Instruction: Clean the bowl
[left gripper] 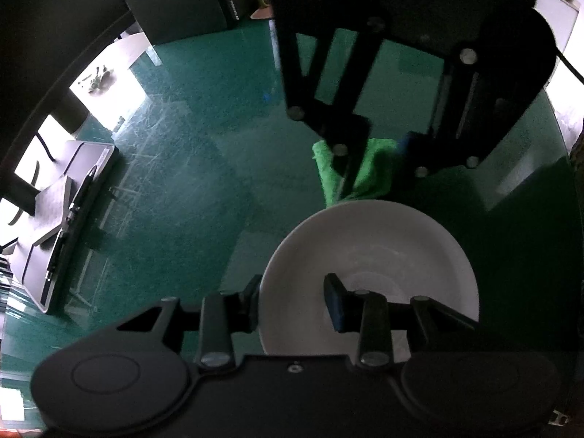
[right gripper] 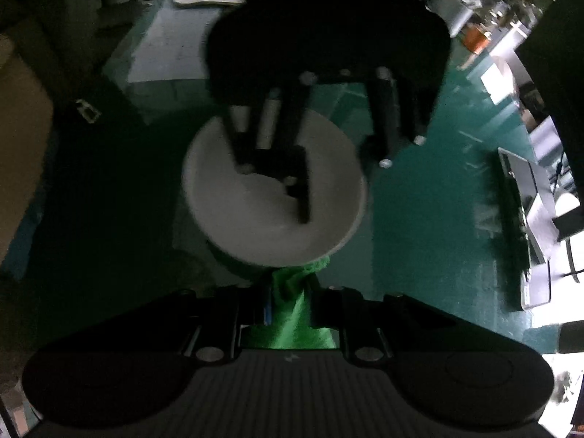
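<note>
**A:** Going left to right in the left wrist view: a dark flat case [left gripper: 69, 226] with a pen [left gripper: 82, 193] lying on it sits at the far left of the green table [left gripper: 189, 153], well apart from everything else. Then the left gripper [left gripper: 292, 303], with 1 finger outside the bowl [left gripper: 368, 273] and 1 inside, so the rim sits between the 2 pads. It looks clamped on the rim, though the outer pad's contact is hard to confirm.

**B:** And the right gripper [left gripper: 368, 160]? It looks like it's pinching the green cloth [left gripper: 368, 171] just past the far edge of the bowl.

**A:** Yeah, the right wrist view shows the cloth [right gripper: 292, 314] squeezed between its fingers, hanging right at the near rim of the bowl [right gripper: 273, 189]. The bowl is on the table between the 2 grippers and may be tipped a bit; the blur makes it hard to say.

**B:** What could go wrong?

**A:** My guess: a rim pinch is a thin hold, so once the cloth pushes on the wall the bowl could twist out or skid on that slick mat. Only a small wad of cloth is gripped too, so it might drag loose mid-wipe.

**B:** Any writing?

**A:** There's white lettering on a dark box [left gripper: 233, 3] at the top, too small and skewed to read. Nothing legible anywhere else.
</note>
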A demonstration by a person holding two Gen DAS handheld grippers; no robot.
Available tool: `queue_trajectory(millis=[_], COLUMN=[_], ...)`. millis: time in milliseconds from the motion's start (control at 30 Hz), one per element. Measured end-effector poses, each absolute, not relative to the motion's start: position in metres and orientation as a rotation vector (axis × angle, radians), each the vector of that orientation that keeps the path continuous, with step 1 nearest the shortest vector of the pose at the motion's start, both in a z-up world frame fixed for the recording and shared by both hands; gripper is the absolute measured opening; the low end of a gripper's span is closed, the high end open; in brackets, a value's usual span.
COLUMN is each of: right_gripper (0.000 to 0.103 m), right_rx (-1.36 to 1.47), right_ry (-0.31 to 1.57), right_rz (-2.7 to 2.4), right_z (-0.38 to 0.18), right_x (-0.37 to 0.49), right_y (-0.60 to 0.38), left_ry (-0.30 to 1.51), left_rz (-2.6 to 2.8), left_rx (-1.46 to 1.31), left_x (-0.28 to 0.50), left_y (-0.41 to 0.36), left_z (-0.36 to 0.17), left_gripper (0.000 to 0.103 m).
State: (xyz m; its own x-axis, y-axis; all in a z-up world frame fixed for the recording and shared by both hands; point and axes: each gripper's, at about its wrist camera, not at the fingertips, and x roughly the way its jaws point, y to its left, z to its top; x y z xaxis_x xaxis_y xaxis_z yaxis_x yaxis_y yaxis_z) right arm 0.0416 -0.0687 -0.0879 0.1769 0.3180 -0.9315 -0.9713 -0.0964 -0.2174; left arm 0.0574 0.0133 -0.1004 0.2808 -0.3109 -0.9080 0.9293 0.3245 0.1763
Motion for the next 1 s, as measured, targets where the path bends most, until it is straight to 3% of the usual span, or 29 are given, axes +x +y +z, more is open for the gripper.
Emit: queue_trajectory(millis=[1000], right_gripper=[0.021], right_rx=[-1.147], right_ry=[0.794], right_rz=[1.318], right_z=[-0.095], right_x=[0.040], right_y=[-0.066], left_ry=[0.910], left_rz=[-0.996], left_rx=[0.851], left_x=[0.061], left_y=[0.007], left_z=[-0.103], left_gripper=[0.037])
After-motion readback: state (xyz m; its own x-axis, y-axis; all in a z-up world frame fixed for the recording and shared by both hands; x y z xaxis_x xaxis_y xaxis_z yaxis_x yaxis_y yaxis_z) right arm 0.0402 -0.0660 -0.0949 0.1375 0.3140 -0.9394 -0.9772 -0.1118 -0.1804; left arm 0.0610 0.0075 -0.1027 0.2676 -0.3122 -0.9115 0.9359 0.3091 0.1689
